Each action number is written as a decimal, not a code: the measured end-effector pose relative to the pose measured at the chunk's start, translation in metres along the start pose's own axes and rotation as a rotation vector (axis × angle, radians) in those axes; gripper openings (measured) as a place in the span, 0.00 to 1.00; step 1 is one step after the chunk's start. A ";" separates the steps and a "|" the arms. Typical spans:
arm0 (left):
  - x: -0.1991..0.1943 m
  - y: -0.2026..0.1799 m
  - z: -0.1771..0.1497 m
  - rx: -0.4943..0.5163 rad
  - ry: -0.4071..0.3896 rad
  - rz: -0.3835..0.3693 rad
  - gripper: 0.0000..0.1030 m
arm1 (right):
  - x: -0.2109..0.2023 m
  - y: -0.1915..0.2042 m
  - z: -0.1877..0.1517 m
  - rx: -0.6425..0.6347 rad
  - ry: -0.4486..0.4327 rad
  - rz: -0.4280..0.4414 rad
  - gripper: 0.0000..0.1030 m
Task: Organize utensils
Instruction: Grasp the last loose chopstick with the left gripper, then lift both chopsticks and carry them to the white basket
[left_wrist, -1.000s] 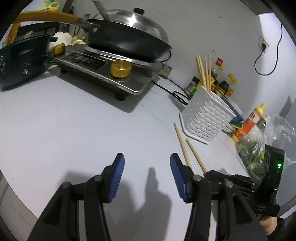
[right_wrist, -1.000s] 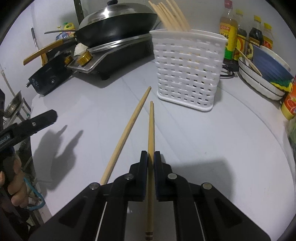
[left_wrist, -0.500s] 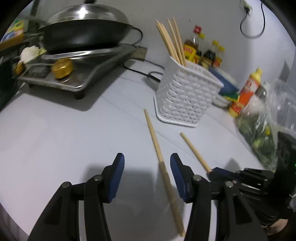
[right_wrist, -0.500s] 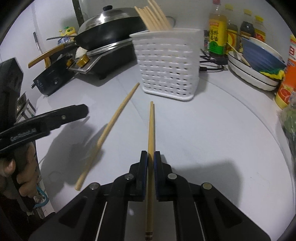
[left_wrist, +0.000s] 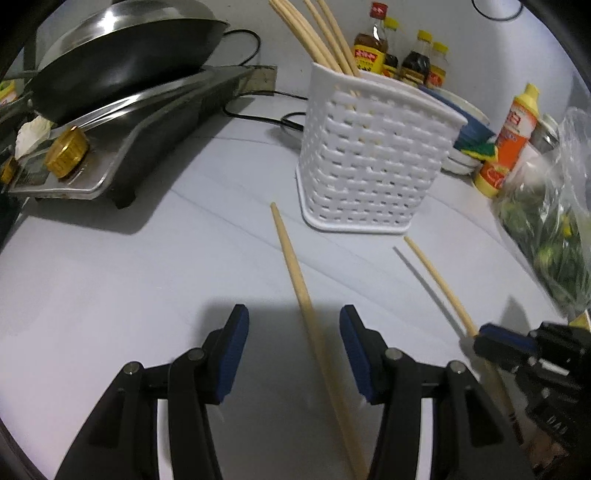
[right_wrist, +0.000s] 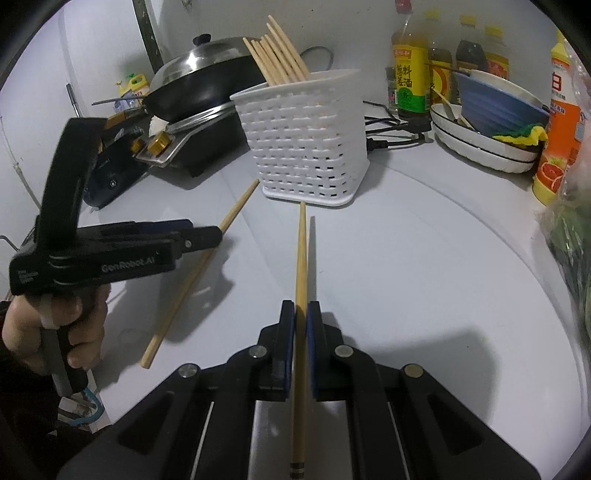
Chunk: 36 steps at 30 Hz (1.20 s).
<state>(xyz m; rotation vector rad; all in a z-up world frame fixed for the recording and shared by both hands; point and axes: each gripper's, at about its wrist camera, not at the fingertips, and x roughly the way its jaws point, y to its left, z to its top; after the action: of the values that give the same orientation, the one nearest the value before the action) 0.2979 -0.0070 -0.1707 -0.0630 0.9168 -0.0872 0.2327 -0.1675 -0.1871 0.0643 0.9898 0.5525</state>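
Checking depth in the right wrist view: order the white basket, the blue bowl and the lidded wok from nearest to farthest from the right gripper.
From the right gripper:
1. White basket, straight ahead, just past the held chopstick's tip.
2. Blue bowl, ahead to the right, on stacked plates.
3. Lidded wok, ahead to the left, behind the basket.

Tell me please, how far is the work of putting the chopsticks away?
Done: several chopsticks already stand in the white basket. In hand: the right gripper is shut on one chopstick. Left: one loose chopstick lies on the counter between the open left gripper's jaws, not yet gripped.
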 end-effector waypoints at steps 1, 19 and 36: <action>0.000 -0.002 -0.001 0.014 0.001 0.004 0.45 | -0.001 -0.001 0.000 0.001 -0.004 0.002 0.06; -0.007 0.003 -0.009 0.002 -0.001 -0.062 0.06 | -0.027 -0.007 -0.002 0.011 -0.058 -0.010 0.06; -0.065 0.041 -0.015 -0.101 -0.138 -0.134 0.06 | -0.055 0.012 0.022 -0.011 -0.123 -0.017 0.06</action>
<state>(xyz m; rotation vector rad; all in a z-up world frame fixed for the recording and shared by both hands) 0.2487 0.0400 -0.1321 -0.2215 0.7783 -0.1595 0.2225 -0.1787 -0.1287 0.0797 0.8666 0.5321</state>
